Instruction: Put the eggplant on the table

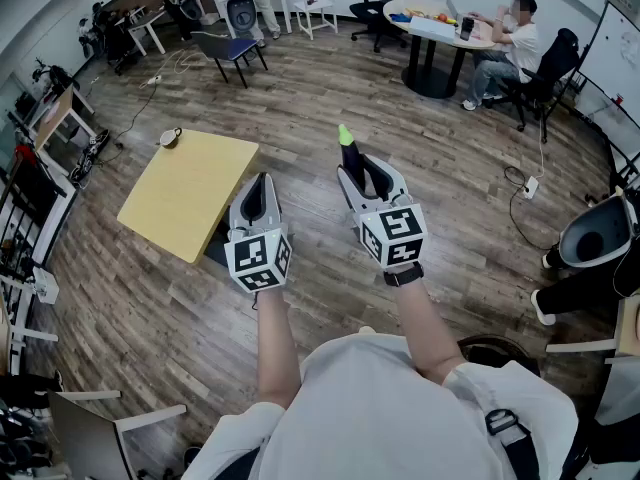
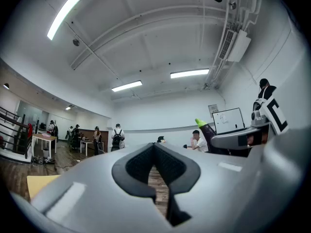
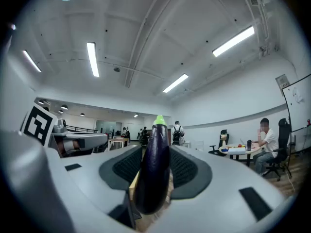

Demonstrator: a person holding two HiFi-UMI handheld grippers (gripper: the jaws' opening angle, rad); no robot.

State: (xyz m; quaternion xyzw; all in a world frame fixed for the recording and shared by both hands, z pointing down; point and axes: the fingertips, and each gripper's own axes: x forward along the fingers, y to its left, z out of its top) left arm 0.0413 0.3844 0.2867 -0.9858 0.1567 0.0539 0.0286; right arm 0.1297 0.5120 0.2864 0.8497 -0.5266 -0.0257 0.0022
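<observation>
One eggplant [image 3: 153, 169] is standing upright, clamped in the right gripper [image 1: 362, 173], beside the one yellow table [image 1: 190, 193], past its right edge. The left gripper [image 1: 260, 183] is hanging closed and empty. Open floor [image 1: 150, 298] is surrounding the table.

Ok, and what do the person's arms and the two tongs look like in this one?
The left tongs and right tongs are light grey shells with black textured pads inside. Each carries a white cube printed with black square markers. The arms are bare below a white short-sleeved shirt; a black band circles the right wrist. No cables show.
</observation>
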